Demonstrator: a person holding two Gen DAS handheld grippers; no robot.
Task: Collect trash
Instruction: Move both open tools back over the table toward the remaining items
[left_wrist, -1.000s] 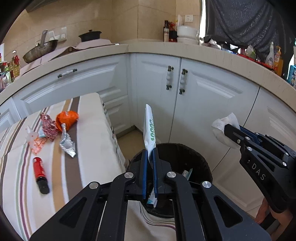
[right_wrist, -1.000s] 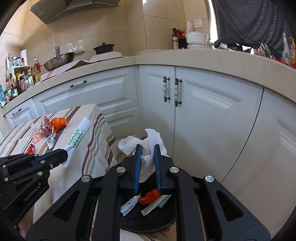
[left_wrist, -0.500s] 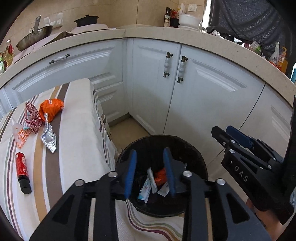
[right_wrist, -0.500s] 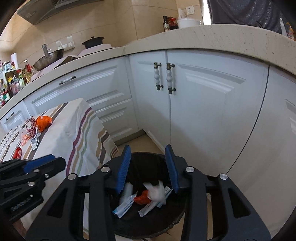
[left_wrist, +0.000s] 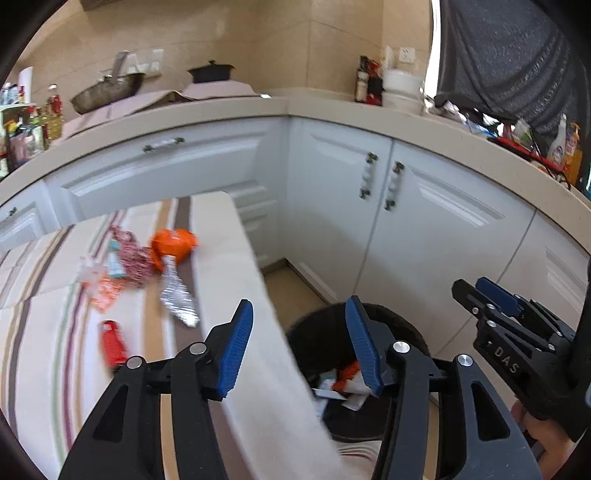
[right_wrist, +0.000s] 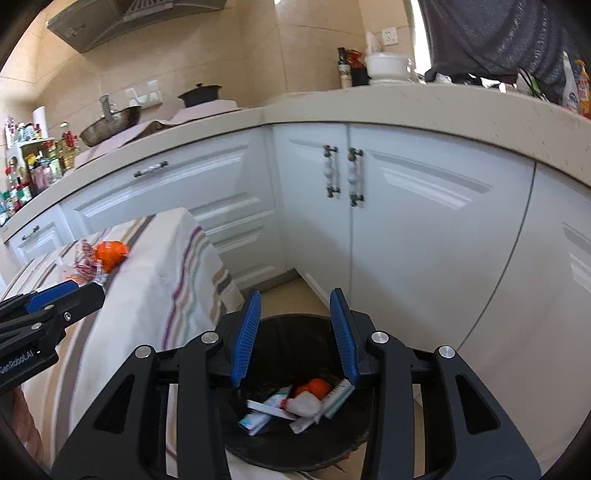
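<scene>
A black trash bin (right_wrist: 295, 325) stands on the floor by the table corner and holds a white tissue (right_wrist: 304, 404), tubes and wrappers; it also shows in the left wrist view (left_wrist: 321, 332). My left gripper (left_wrist: 299, 343) is open and empty above the table edge and bin. My right gripper (right_wrist: 295, 336) is open and empty over the bin; it shows at the right of the left wrist view (left_wrist: 480, 291). On the striped tablecloth (left_wrist: 229, 280) lie an orange wrapper (left_wrist: 173, 245), a silver foil wrapper (left_wrist: 177, 295), a red-patterned wrapper (left_wrist: 129, 254) and a small red bottle (left_wrist: 112, 345).
White kitchen cabinets (right_wrist: 406, 221) with a beige counter wrap around behind the bin. The counter carries a wok (left_wrist: 107, 92), a black pot (left_wrist: 210, 72) and bottles. A narrow strip of tiled floor (left_wrist: 295, 280) lies between table and cabinets.
Both grippers opened: the left let go of the white tube and the right let go of the tissue, and both fell into the bin. The left gripper then swung left toward the table.
</scene>
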